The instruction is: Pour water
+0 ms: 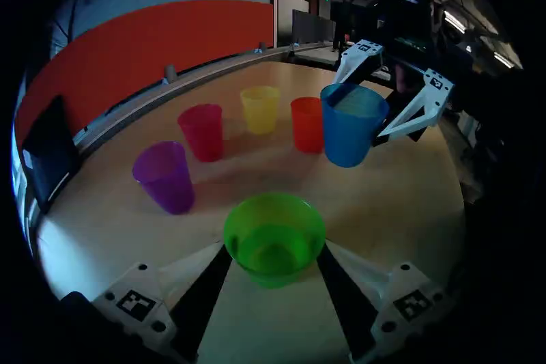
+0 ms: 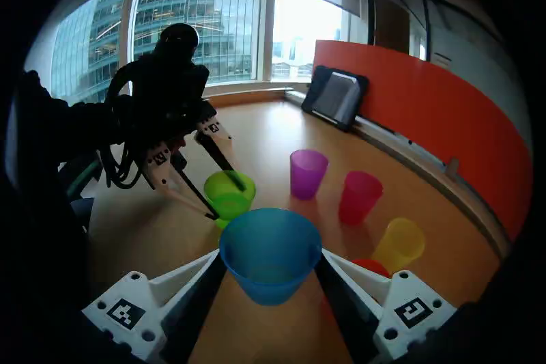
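**Two cups held for a pour: green in the left gripper (image 1: 274, 249), blue in the right gripper (image 2: 270, 263).**

From the left, a purple cup (image 1: 165, 176), pink cup (image 1: 202, 132), yellow cup (image 1: 260, 109) and red cup (image 1: 307, 125) stand apart in a far arc on the surface (image 1: 403, 207), probably waiting to be filled. The left fingers pinch the green cup (image 1: 274, 238) near and centre, upright. The right fingers pinch the blue cup (image 1: 351, 125), seen side-on at the right, raised beside the red cup. The right gripper view looks into it, where a little water (image 2: 269, 274) seems to lie.
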### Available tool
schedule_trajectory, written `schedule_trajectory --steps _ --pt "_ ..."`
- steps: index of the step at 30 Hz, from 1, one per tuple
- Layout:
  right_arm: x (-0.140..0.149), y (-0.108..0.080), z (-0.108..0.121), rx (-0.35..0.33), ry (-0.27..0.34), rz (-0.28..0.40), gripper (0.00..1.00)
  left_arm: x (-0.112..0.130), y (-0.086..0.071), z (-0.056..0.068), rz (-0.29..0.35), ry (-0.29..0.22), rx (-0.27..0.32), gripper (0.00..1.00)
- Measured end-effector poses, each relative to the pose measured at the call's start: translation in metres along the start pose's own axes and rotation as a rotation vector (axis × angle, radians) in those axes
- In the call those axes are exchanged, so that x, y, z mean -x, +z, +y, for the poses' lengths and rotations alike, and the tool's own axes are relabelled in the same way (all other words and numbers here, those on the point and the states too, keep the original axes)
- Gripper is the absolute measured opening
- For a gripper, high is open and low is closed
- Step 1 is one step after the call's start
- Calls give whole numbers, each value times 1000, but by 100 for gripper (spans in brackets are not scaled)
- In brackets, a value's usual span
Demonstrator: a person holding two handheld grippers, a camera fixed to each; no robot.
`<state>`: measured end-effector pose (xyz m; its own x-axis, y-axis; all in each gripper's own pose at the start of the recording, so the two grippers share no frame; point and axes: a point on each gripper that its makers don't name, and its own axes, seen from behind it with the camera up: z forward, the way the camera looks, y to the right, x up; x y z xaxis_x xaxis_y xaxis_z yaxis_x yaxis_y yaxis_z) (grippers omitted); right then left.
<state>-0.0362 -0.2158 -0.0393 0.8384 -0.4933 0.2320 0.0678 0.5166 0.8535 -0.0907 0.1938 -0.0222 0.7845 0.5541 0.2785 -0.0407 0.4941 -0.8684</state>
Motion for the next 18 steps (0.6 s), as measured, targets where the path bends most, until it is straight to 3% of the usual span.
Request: schedule_trajectory --steps 12,16,18 --pt "2 6 -5 -7 -3 -5 91 5 -1 1 -3 -32 12 86" --pt "4 9 -7 -7 -6 -7 91 10 -2 -2 -18 -48 7 99" --pt "6 10 -7 -6 -8 -11 91 13 -2 -4 -25 -50 0 99"
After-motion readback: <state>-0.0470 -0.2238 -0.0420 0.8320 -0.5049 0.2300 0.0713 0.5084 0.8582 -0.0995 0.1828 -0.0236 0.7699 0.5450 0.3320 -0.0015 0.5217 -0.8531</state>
